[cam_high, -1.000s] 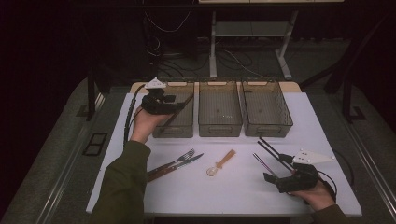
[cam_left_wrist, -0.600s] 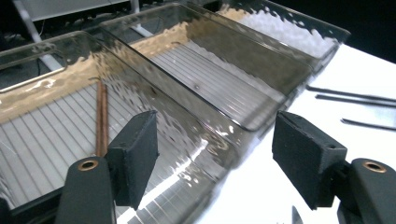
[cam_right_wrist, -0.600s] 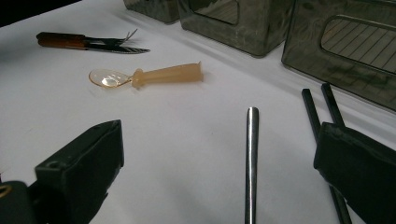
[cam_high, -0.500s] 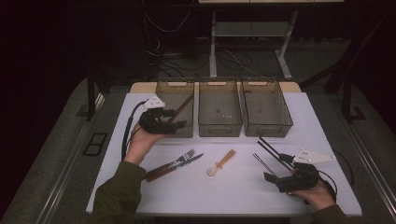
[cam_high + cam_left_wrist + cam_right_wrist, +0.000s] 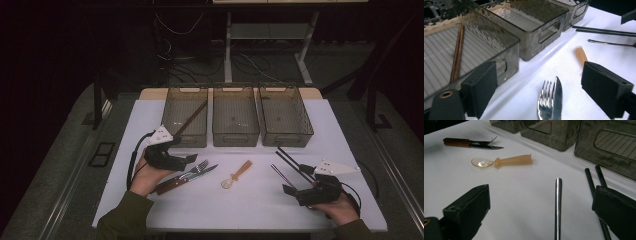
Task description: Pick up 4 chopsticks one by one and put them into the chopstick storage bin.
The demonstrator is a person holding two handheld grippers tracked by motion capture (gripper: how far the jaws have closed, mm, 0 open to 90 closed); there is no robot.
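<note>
Along the far edge of the white table [image 5: 150, 115], three smoky plastic bins in a row. Left bin [image 5: 186, 116] has wooden chopsticks [image 5: 191, 117] lying diagonally; middle bin [image 5: 235, 115] and right bin [image 5: 285, 114] look bare. Left gripper [image 5: 192, 159] sits just in front of left bin, jaws have just been opening, now spread with nothing between, fork [image 5: 545, 100] and knife [image 5: 557, 98] lying on table right ahead. Right gripper [image 5: 289, 190] rests near table's front right, jaws spread over a metal handle [image 5: 558, 207], not pinching it; black chopsticks [image 5: 290, 159] beside it. Amber spoon [image 5: 236, 175] mid-table.
</note>
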